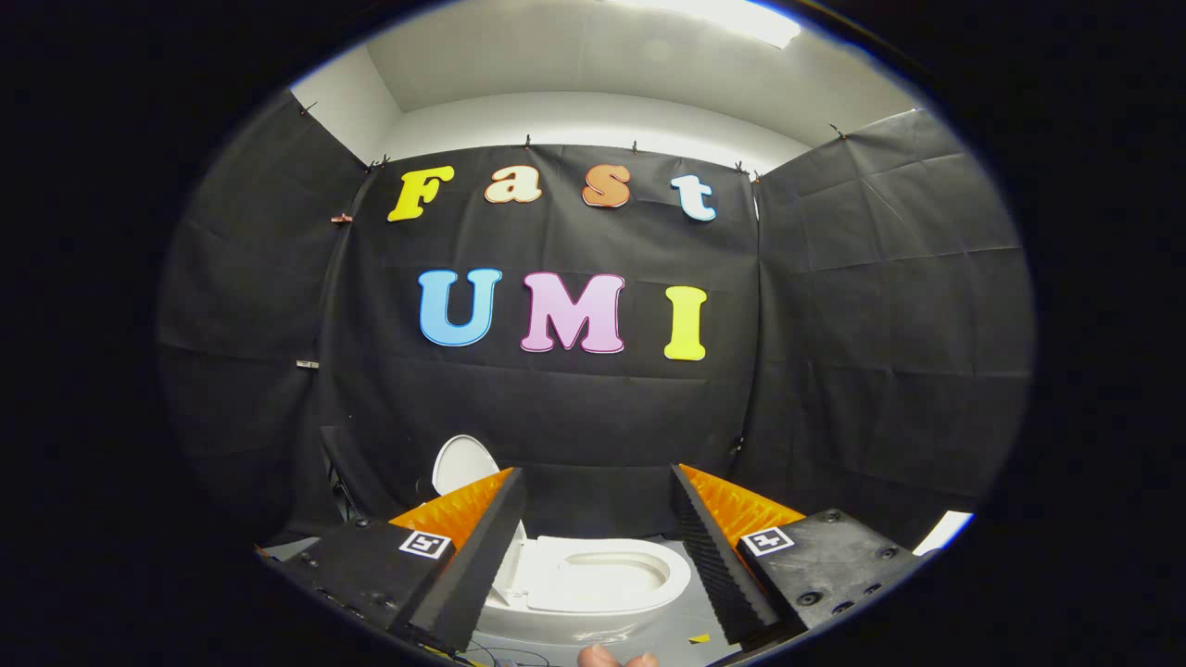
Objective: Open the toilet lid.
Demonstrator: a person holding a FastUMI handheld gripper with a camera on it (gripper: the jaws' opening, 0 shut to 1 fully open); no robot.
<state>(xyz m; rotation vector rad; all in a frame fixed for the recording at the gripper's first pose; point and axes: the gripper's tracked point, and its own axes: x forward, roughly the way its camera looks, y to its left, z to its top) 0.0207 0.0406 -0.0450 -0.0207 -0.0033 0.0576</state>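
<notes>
Toilet lid already up, claw spread wide above the bowl.

The claw (598,556) holds nothing, its two fingers well apart, with the toilet (593,579) just ahead and below, between them. The lid (463,463) stands upright at the toilet's far left end, beyond the left finger (482,547), so the toilet's long axis runs crosswise to the fingers. The bowl looks empty. The task appears done. Fingertips (616,659) show nearest the camera.

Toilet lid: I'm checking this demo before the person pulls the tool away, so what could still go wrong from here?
1. The lid stands raised beside the left finger; a sideways pull could knock it and drop it back onto the toilet.
2. The gripper has its jaws open, holding nothing, so nothing would catch the lid if it tips.
</notes>
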